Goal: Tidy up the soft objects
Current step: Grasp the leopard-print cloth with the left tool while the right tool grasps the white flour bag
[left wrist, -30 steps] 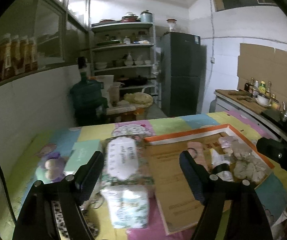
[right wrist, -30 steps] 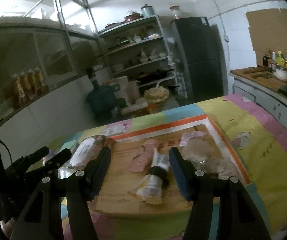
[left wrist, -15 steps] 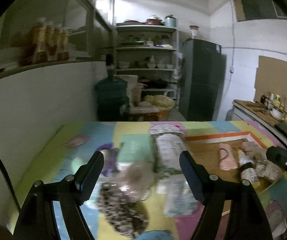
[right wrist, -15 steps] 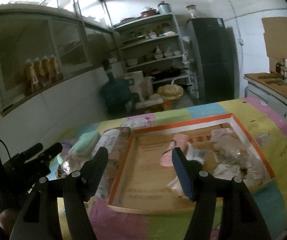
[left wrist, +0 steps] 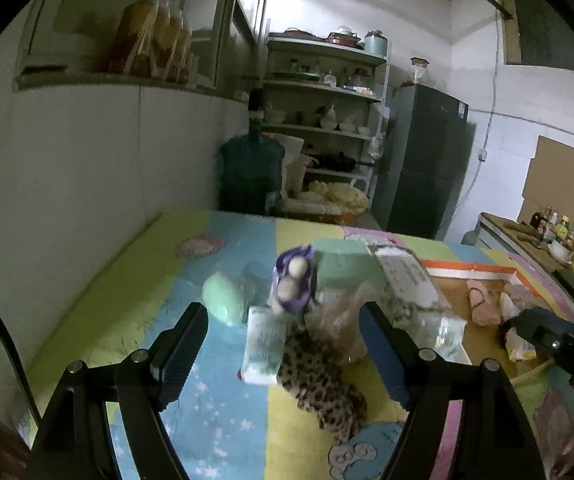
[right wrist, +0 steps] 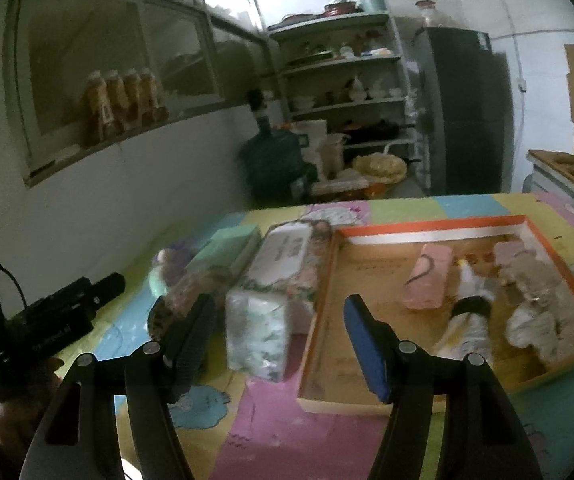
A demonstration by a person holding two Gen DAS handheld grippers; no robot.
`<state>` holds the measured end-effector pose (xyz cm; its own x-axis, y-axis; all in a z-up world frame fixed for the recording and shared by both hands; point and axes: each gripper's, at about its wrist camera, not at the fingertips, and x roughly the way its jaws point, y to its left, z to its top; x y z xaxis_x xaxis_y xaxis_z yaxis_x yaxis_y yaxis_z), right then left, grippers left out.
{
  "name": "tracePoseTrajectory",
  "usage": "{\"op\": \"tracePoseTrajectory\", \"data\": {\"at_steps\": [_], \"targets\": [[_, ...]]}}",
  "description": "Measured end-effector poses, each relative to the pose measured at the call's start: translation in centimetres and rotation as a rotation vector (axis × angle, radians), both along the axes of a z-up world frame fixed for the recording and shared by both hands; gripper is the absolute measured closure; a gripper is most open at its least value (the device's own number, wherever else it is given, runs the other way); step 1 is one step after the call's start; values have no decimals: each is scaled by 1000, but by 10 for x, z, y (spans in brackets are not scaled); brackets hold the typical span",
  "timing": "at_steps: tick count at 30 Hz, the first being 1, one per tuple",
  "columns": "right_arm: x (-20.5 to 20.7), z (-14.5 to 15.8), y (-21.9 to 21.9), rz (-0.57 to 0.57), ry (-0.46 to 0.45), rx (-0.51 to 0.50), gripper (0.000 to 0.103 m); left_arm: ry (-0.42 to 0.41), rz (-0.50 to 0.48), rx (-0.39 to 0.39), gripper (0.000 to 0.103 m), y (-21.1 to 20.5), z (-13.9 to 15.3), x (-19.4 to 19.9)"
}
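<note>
Soft things lie on a colourful mat. In the left wrist view a purple toy with two pale balls (left wrist: 292, 282), a small tissue pack (left wrist: 263, 344), a leopard-print cloth (left wrist: 323, 380) and a fluffy brown piece (left wrist: 345, 320) lie ahead of my open, empty left gripper (left wrist: 285, 350). A mint-green round pad (left wrist: 223, 300) lies to the left. In the right wrist view my open, empty right gripper (right wrist: 279, 338) hovers before a tissue pack (right wrist: 257, 334) and a long wipes pack (right wrist: 287, 260). The orange-rimmed cardboard tray (right wrist: 427, 226) holds a pink piece (right wrist: 427, 276), a tube (right wrist: 465, 324) and fluffy pale things (right wrist: 535, 308).
A mint-green box (right wrist: 227, 248) lies behind the packs. A white wall runs along the mat's left side. A water jug (left wrist: 251, 172), shelves (left wrist: 327, 120) and a dark fridge (left wrist: 423, 160) stand beyond the far edge. A counter with bottles (left wrist: 551, 228) is at right.
Both grippers have swung left, away from the tray. The left wrist view now faces the purple toy, leopard cloth and tissue pack; the right faces the packs beside the tray. Both stayed open.
</note>
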<state>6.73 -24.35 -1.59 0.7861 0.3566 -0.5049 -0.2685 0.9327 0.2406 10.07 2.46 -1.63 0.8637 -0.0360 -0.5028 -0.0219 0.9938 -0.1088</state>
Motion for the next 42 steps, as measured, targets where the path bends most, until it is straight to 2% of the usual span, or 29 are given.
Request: {"op": "tracePoseTrajectory", "data": {"at_steps": [8,11,13,19,21,23,29,42], "targets": [[1,-11,18,28,29,-17,35,98,-92,-70,26,-5,-37,-5],[2,-14,22,35,38,-22,35,148,-119,-105,36,-8,-52,1],[1,-14,23,38,38,-25,35,175,-129,-128,38,-8,-60,4],[4,-18,20,44,52,-19,35,222,-160,-159,68,-13,-76,10],[5,-22,21,48,64,-16,35,223,-176,-163,85,-15,-79,9],[6,-27,23,57,78,-9,35,219,-194,-162,92,-17,-80,8],[13,-39,36,88,118,-6,35,177,-225,-156,96,-14,-71,0],[37,-54,50,17,182,-46,35,77,-287,-192,96,20,-32,-21]]}}
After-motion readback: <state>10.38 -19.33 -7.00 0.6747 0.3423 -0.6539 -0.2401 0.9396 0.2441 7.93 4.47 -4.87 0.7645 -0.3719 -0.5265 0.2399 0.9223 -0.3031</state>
